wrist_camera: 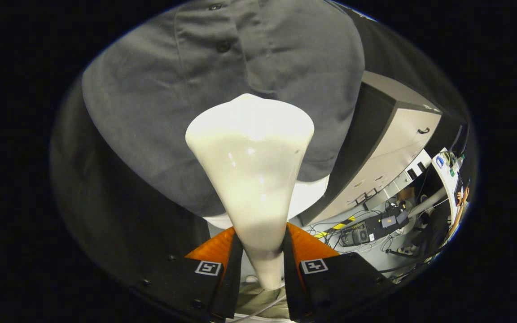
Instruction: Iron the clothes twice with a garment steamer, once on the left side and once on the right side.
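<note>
A cream-white garment steamer head sticks out forward from between my fingers, narrow at the handle and flaring wide at its far end. My gripper is shut on the steamer's handle, one finger pressing each side. Just beyond the wide end hangs a grey buttoned shirt, with its button placket running above the steamer and a chest pocket to the right of it. The steamer's face points at the shirt below the pocket; whether it touches the cloth is hidden. A white layer shows under the shirt's hem.
To the right of the shirt stands a pale cabinet with a dark side panel. Below it the floor holds cables, a black box and a strip of yellow-black tape. Dark cloth hangs left of the shirt.
</note>
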A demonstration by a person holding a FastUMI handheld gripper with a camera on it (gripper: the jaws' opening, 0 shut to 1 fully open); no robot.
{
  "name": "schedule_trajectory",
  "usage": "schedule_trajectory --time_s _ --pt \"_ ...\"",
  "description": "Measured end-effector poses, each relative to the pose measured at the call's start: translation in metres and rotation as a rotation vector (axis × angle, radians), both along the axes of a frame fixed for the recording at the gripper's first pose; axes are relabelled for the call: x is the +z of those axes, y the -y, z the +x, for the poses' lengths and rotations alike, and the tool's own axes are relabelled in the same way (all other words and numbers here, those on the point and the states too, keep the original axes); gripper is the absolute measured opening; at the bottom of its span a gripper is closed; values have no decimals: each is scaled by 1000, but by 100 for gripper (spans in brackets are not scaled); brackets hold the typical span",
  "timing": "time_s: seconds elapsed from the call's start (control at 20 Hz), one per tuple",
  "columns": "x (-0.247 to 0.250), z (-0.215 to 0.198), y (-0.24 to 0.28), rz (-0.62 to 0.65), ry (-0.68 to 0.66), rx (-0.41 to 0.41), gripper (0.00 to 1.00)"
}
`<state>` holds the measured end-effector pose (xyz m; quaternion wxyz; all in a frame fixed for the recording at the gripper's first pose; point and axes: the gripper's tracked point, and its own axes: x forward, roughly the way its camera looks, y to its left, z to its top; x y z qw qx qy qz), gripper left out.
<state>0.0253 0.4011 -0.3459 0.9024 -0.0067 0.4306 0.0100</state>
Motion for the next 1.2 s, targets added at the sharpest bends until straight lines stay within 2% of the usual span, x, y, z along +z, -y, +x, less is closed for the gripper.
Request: schedule_trajectory --time_s 0.55,0.75,1.2 --pt "138 23 67 40 238 -69 51" --pt "202 32 92 61 330 -64 50" --pt "300 46 169 67 517 -40 50"
